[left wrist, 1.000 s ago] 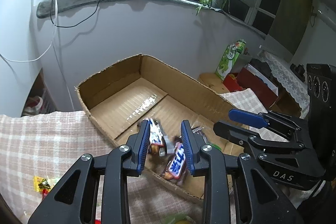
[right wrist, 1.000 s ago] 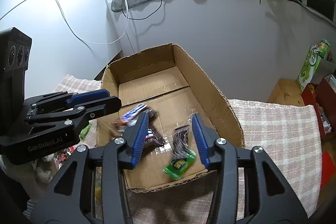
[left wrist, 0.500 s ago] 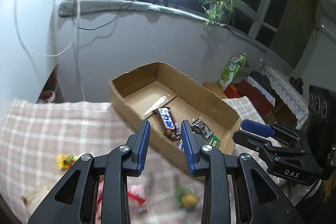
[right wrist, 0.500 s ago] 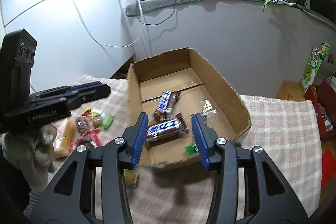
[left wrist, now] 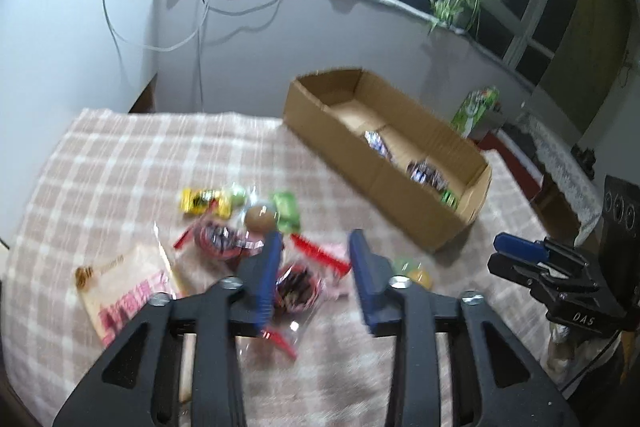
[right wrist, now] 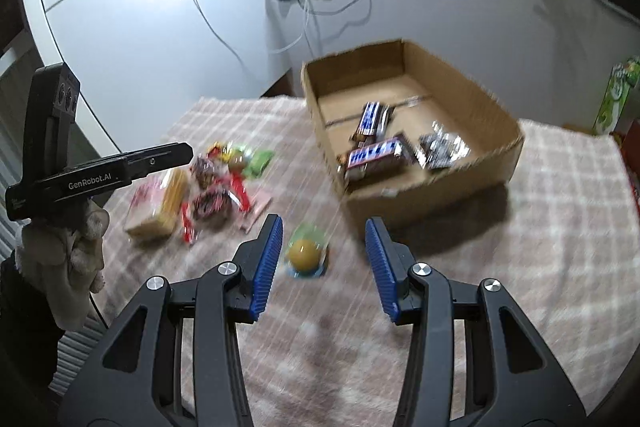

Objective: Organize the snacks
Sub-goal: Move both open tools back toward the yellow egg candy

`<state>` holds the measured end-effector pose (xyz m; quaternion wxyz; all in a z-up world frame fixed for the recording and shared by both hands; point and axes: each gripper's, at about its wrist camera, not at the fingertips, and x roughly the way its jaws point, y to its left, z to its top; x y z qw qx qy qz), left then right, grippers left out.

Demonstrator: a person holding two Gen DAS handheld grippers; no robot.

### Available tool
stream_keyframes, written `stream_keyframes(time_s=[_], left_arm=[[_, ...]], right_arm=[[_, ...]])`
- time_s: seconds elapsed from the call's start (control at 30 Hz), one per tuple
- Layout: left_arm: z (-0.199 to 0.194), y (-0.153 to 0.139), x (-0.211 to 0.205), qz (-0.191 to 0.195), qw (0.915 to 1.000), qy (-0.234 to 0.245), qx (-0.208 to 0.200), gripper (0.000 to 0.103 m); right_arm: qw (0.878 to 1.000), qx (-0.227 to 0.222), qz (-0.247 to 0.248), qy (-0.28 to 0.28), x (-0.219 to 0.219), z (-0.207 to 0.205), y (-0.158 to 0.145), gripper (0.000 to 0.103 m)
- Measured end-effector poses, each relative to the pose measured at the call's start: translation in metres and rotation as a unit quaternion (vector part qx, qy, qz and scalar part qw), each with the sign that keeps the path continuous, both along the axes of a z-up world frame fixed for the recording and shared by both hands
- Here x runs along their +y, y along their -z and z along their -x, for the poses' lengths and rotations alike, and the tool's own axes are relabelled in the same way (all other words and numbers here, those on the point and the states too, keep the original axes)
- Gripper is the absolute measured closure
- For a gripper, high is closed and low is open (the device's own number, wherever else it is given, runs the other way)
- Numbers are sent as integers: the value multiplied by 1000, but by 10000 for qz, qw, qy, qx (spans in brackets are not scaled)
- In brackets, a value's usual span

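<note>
An open cardboard box [right wrist: 432, 187] on the checked cloth holds two blue chocolate bars [right wrist: 376, 157] and a dark wrapper [right wrist: 442, 149]. My right gripper [right wrist: 324, 255] is open above the cloth in front of the box. A round yellow snack in a green wrapper [right wrist: 305, 255] lies below its left finger, untouched. My left gripper [left wrist: 316, 259] hovers over the snack pile [left wrist: 240, 223] left of the box [left wrist: 332, 131]. Its jaws are opening and nothing is pressed between them. Below them lie red-wrapped snacks [left wrist: 296, 289]. Each gripper shows in the other's view: the left gripper [right wrist: 184, 151] and the right gripper [left wrist: 498, 251].
A pink and tan biscuit packet [left wrist: 120, 299] lies at the pile's left. A gloved hand [right wrist: 68, 251] holds the left gripper. A green carton [left wrist: 478, 111] stands beyond the box on the right. White cables hang down the wall behind. The cloth's far edge [left wrist: 160, 115] runs along the wall.
Both grippers have drawn back from over the box to the cloth in front of it. The chocolate bars now lie in the box. The left jaws stand wider apart.
</note>
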<state>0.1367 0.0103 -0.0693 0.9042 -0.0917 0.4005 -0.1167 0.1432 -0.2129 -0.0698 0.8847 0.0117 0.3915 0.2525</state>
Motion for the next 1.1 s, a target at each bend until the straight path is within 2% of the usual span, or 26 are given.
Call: stream_keyframes(time_s=[0.1, 0.13, 0.23, 0.47, 0.8, 1.03, 1.1], left_arm=[[5, 9, -4, -195, 9998, 65, 72, 47], [6, 11, -5, -245, 9996, 75, 89, 47], [6, 22, -10, -420, 9988, 178, 203, 47], [0, 36, -6, -531, 9979, 186, 308, 47], [-5, 41, -16, -693, 9962, 449, 293, 47], [-10, 48, -17, -770, 9954, 451, 341, 47], [-11, 49, -18, -787, 9954, 447, 326, 52]], right_arm=[[9998, 186, -34, -44, 3, 0, 13, 58], [9996, 250, -39, -80, 6, 1, 18, 58], [9991, 383, 15, -164, 12, -1, 29, 58], [9975, 664, 54, -220, 24, -11, 52, 58], [9965, 764, 157, -302, 37, -21, 61, 58], [9960, 735, 398, -311, 48, -25, 65, 58], [9959, 694, 485, -315, 52, -25, 65, 58]])
